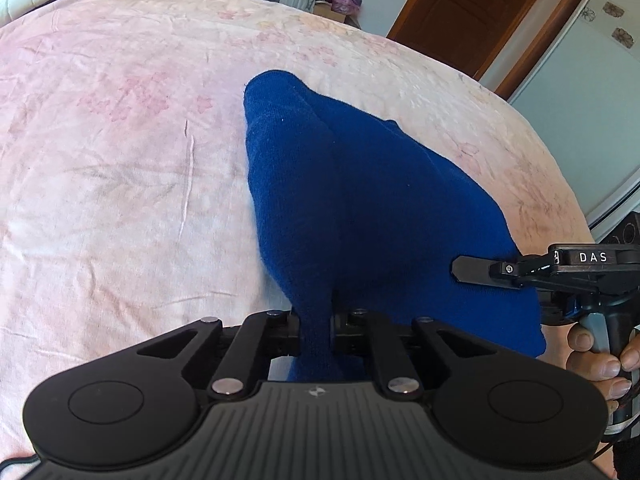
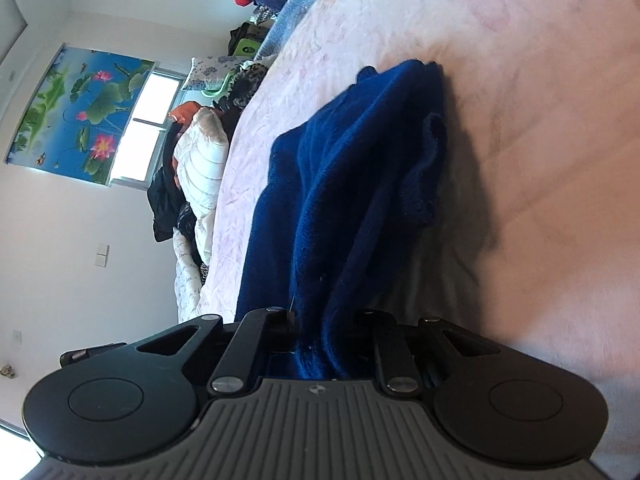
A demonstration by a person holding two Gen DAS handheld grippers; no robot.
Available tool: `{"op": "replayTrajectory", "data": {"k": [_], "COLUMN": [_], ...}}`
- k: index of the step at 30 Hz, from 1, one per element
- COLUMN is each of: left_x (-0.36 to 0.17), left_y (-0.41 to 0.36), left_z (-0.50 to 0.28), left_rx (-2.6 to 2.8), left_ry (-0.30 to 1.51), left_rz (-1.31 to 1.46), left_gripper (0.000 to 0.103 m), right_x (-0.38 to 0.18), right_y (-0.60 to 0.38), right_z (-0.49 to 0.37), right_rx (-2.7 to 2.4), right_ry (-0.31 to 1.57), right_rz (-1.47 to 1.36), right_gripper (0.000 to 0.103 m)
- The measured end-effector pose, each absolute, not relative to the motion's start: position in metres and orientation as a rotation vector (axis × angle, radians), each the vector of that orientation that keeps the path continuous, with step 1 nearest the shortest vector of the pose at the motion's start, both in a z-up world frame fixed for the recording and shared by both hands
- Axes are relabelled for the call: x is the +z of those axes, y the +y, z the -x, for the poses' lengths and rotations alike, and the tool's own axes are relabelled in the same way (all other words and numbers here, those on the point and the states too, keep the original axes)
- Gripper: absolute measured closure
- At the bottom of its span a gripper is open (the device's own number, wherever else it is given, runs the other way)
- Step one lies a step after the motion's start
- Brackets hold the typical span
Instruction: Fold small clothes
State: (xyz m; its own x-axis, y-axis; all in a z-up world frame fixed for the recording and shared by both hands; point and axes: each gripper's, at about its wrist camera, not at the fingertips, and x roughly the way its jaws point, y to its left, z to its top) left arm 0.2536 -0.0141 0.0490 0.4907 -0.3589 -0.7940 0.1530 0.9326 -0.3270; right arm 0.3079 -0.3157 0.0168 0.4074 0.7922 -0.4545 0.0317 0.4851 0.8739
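A dark blue knit garment [image 1: 360, 200] lies partly lifted over the pink floral bed cover [image 1: 120, 160]. My left gripper [image 1: 316, 328] is shut on a bunched edge of the garment at its near end. My right gripper [image 1: 472, 270] reaches in from the right of the left wrist view and pinches the garment's right edge. In the right wrist view the right gripper [image 2: 320, 332] is shut on a fold of the same blue garment [image 2: 352, 168], which stretches away over the bed cover [image 2: 520, 80].
A wooden door [image 1: 460, 12] and a pale wall stand at the far right past the bed. Piled clothes and bedding [image 2: 192, 160] lie along the bed's far side under a window with a lotus-print blind [image 2: 80, 108].
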Motion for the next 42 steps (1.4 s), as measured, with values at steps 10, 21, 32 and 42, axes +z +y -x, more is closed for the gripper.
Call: {"op": "replayTrajectory", "data": {"k": [10,21,32,42], "left_x": [0.036,0.038,0.017,0.008], "left_y": [-0.016,-0.009,-0.011,-0.009], "left_z": [-0.242,-0.133,-0.100,-0.099], "left_rx": [-0.286,-0.060,0.036,0.047], "left_ry": [0.990,0.804,0.768,0.713], "left_rz": [0.208,0.019,-0.034,-0.008], "left_gripper": [0.090,0.026,0.006,0.000], "right_x": [-0.016,0.056,0.027,0.016], "right_y": [-0.324,-0.298,-0.239,-0.225], "right_z": [-0.288,-0.158,-0.107,-0.108], "right_rx": [0.503,0.217,0.024,-0.031], "right_ry": [1.073,0.784,0.743,0.683], "right_rz": [-1.064,-0.399,0.000,0.018], "right_gripper": [0.077,0.033,0.002,0.000]}}
